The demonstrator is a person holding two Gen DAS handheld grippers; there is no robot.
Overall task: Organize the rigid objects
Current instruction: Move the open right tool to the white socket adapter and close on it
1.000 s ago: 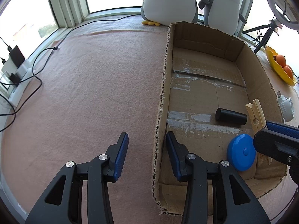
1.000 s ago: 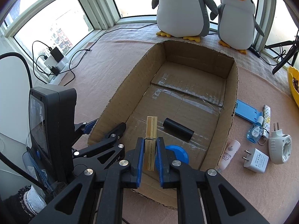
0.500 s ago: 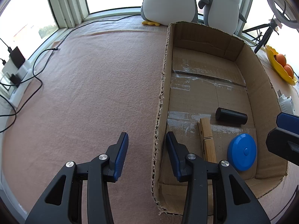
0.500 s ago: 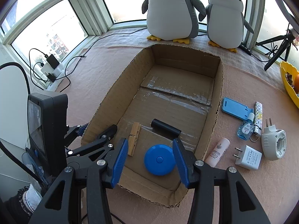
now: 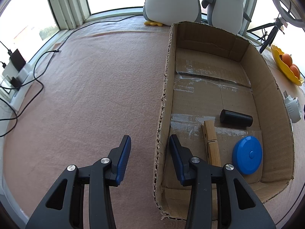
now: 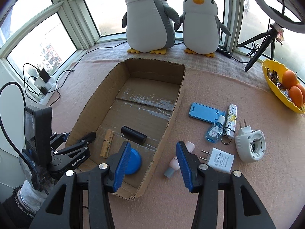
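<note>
Box (image 6: pixel 179 95): peg (image 6: pixel 106 143), black tube (image 6: pixel 133 134), blue disc (image 6: pixel 133 161) at near end. Right gripper (image 6: pixel 152 164) wide, empty. Left gripper (image 5: pixel 149 152) straddles box wall, pads apart, gripping nothing.

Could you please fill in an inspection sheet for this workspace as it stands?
Surface: pink felt cloth, flat.
Job's things: in the cardboard box, a clothespin, black cylinder and blue disc; on the cloth outside it, a phone stand, small bottle, lighter, plug-in device, charger and pink tube.
Clutter: fruit bowl, two plush penguins.
Grippers: left gripper jaws straddle the box wall, not pressing; right gripper jaws open, empty.
Cables: power strip with loose leads.
Surroundings: windows, tripod.
</note>
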